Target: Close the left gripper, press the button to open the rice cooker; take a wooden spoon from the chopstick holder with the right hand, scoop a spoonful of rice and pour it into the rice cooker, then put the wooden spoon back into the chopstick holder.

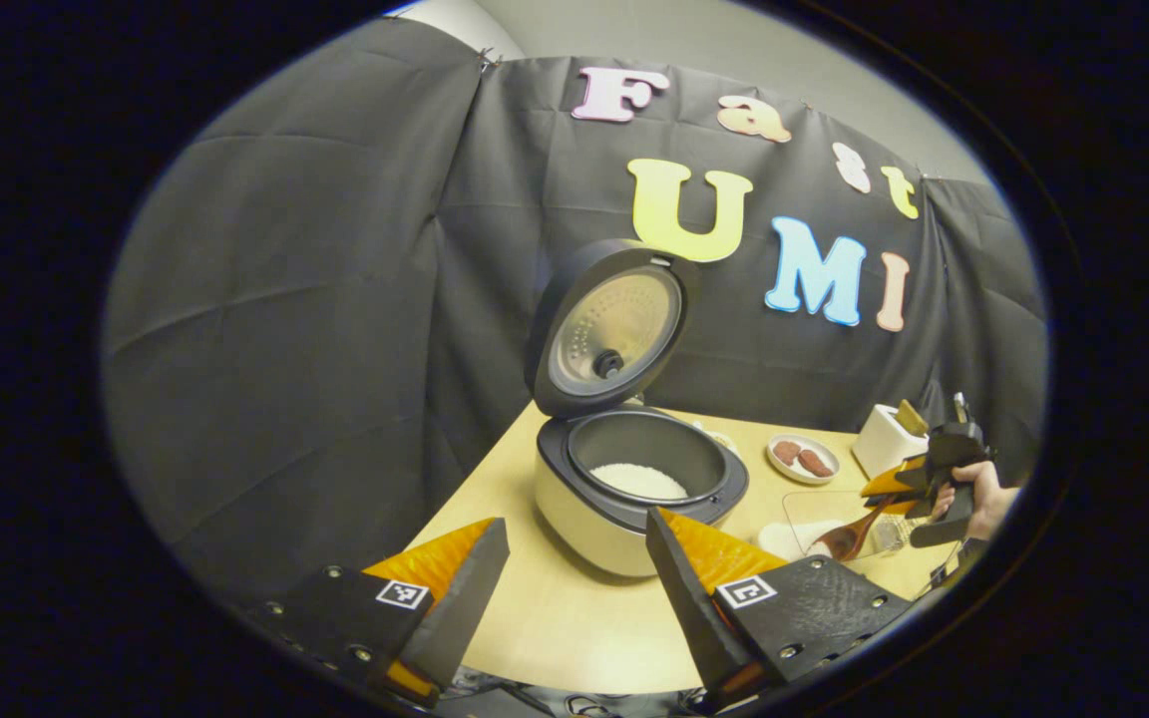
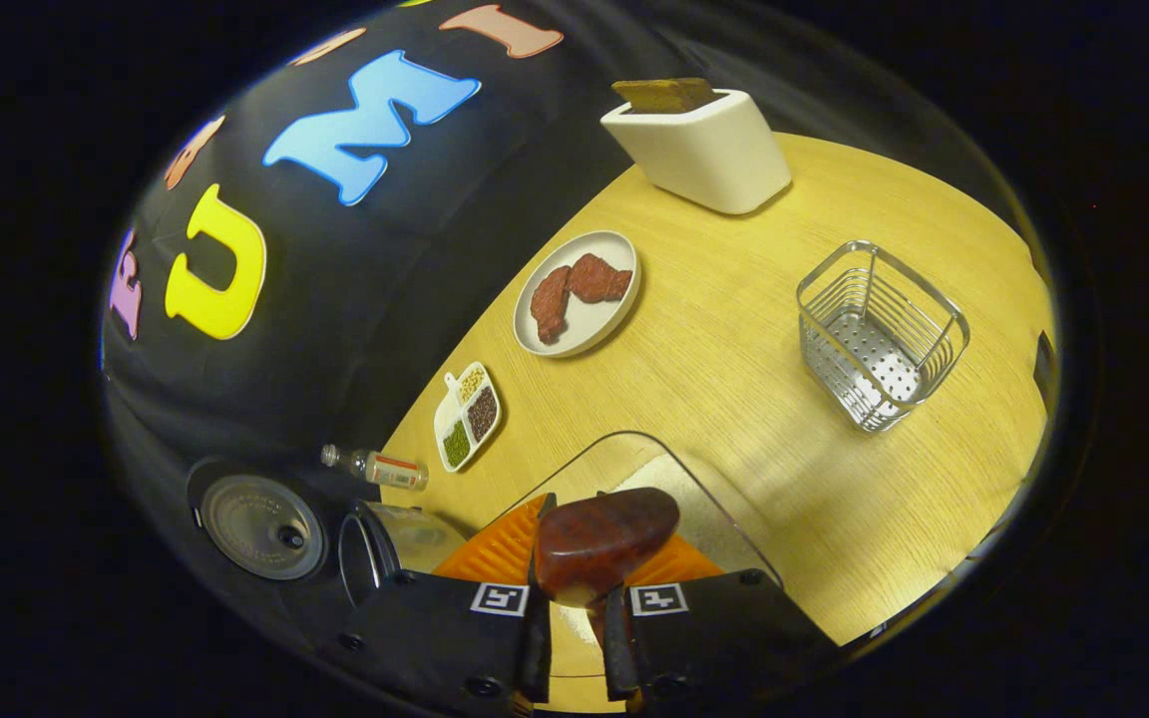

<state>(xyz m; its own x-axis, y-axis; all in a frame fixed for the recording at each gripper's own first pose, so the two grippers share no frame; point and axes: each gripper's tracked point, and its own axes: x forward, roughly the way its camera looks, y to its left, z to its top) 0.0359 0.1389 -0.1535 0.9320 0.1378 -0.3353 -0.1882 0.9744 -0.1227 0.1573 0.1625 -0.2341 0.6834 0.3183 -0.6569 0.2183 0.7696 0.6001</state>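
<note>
My right gripper (image 2: 574, 588) is clamped on the wooden spoon (image 2: 602, 538), bowl dipped into the clear rice container (image 2: 694, 489) beside the rice cooker (image 1: 624, 489). I'd dig low, then lift level so nothing spills. My left gripper (image 1: 574, 588) hangs open before the cooker, whose lid is up with rice (image 1: 637, 481) inside. The wire chopstick holder (image 2: 879, 334) stands empty beyond the container.

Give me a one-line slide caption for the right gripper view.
Right gripper shut on wooden spoon above clear rice container, wire chopstick holder beyond.
</note>
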